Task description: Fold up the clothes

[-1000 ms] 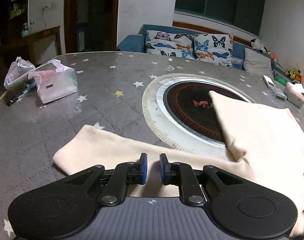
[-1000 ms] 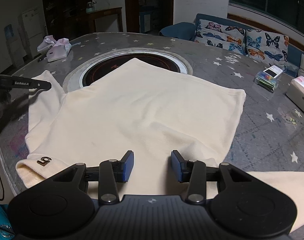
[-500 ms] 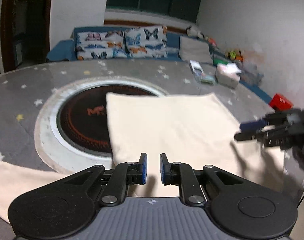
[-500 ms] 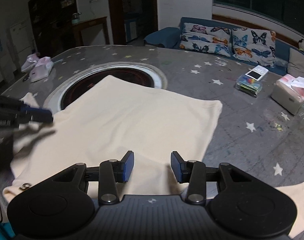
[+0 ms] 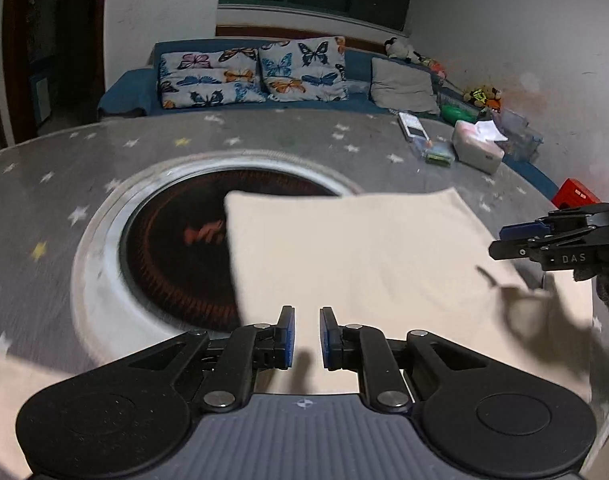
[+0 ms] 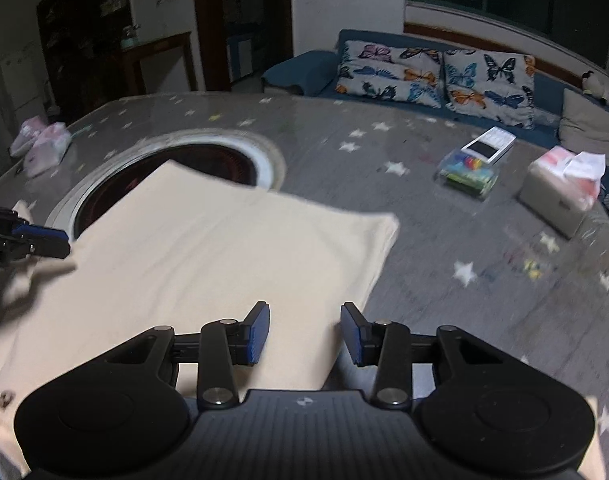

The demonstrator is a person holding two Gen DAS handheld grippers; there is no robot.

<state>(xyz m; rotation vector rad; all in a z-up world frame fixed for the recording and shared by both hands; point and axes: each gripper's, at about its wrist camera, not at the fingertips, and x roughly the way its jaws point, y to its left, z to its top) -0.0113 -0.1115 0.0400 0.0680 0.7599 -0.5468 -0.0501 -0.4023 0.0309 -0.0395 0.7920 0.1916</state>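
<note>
We see the grey starred bench (image 6: 424,216) w/ a round dark inset (image 5: 176,248) in the middle. A cream shirt (image 6: 224,264) lies flat on the near side, its far corner over the inset. Far right: tissue box (image 6: 560,196), phone (image 6: 490,145). Left gripper (image 5: 303,336): jaws a narrow gap apart, holding nothing. Right gripper (image 6: 305,334): jaws wide apart, empty, above shirt's near edge.
</note>
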